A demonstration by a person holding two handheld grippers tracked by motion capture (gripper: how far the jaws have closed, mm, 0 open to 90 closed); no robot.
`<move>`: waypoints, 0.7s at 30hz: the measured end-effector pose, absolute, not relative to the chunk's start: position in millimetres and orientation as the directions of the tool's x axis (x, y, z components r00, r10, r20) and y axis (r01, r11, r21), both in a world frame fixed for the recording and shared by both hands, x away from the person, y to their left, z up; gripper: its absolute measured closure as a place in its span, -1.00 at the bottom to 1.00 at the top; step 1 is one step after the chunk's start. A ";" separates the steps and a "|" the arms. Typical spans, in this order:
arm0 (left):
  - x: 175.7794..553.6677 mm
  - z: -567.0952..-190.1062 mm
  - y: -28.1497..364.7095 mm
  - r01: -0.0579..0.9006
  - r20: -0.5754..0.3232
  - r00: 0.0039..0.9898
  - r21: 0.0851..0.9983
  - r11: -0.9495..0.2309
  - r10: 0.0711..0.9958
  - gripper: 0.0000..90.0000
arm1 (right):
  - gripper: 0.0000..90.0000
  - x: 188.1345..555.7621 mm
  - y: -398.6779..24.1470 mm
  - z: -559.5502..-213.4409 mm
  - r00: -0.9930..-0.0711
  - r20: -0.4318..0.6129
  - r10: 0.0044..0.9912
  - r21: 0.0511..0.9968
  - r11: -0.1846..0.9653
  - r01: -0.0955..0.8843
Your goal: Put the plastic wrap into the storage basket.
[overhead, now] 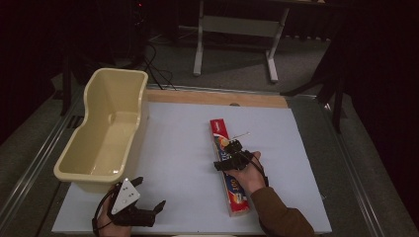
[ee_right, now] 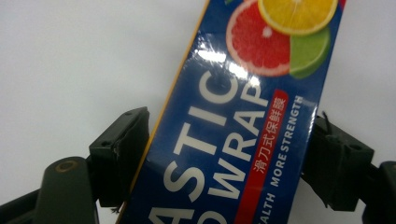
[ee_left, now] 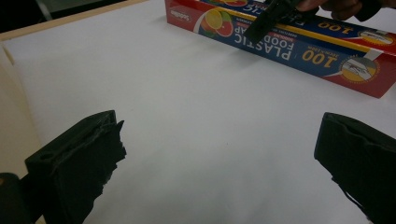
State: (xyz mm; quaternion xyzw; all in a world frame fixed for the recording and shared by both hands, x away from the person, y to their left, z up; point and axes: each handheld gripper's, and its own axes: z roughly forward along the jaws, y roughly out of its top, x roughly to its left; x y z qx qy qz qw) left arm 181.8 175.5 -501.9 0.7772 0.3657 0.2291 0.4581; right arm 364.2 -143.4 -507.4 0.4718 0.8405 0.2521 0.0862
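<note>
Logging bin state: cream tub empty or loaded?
Empty. The high view looks straight into the cream tub, and its bare floor and inner walls show with nothing lying inside.

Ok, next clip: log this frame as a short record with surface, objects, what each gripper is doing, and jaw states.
surface: white board on the table
objects: cream plastic tub at the board's left edge; plastic food wrap box lying flat right of centre
left gripper: near the front edge, beside the tub's near end, jaws wide apart, nothing between them
right gripper: over the box's middle, jaws on either long side of the box, against it
tub contents: nothing visible inside
</note>
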 end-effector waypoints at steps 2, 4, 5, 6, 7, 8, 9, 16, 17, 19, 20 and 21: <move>181.7 -501.8 175.6 0.358 0.021 0.628 0.880 -0.313 0.778 -0.98 | -0.50 366.9 -143.6 -507.0 -0.520 0.122 0.845 0.471 0.412 0.780; 181.5 -501.7 175.8 0.359 0.021 0.627 0.880 -0.312 0.778 -0.98 | -0.49 368.9 -143.0 -506.5 -0.509 0.135 0.850 0.447 0.407 0.797; 181.5 -501.7 175.8 0.359 0.020 0.627 0.880 -0.312 0.778 -0.98 | -0.48 370.5 -143.0 -506.5 -0.502 0.146 0.853 0.431 0.402 0.808; 181.5 -501.7 175.9 0.359 0.020 0.628 0.880 -0.313 0.778 -0.98 | -0.47 372.4 -143.0 -506.6 -0.490 0.160 0.857 0.413 0.393 0.821; 181.4 -501.7 175.8 0.359 0.020 0.628 0.880 -0.312 0.778 -0.98 | -0.46 373.0 -143.1 -506.4 -0.485 0.165 0.859 0.407 0.389 0.827; 181.2 -501.6 175.9 0.358 0.020 0.628 0.880 -0.311 0.778 -0.98 | -0.44 373.5 -143.3 -505.9 -0.477 0.172 0.862 0.399 0.382 0.834; 181.2 -501.6 175.9 0.358 0.018 0.628 0.881 -0.309 0.778 -0.98 | -0.43 373.9 -143.6 -505.6 -0.473 0.174 0.864 0.394 0.379 0.837; 181.4 -501.6 175.8 0.359 0.020 0.628 0.880 -0.311 0.778 -0.98 | -0.30 372.6 -146.6 -502.0 -0.386 0.218 0.896 0.369 0.290 0.883; 181.6 -501.7 175.6 0.359 0.019 0.628 0.880 -0.311 0.778 -0.98 | -0.28 372.8 -148.5 -501.3 -0.373 0.233 0.898 0.362 0.276 0.890; 181.8 -501.7 175.2 0.358 0.019 0.628 0.880 -0.312 0.778 -0.98 | -0.23 373.7 -153.4 -499.3 -0.355 0.263 0.897 0.357 0.252 0.900; 181.9 -501.7 175.1 0.359 0.020 0.628 0.879 -0.313 0.778 -0.98 | -0.20 374.0 -155.9 -498.2 -0.345 0.278 0.896 0.354 0.238 0.904; 182.0 -501.8 174.9 0.360 0.020 0.628 0.879 -0.313 0.778 -0.98 | -0.18 374.6 -158.7 -497.1 -0.331 0.298 0.895 0.350 0.220 0.911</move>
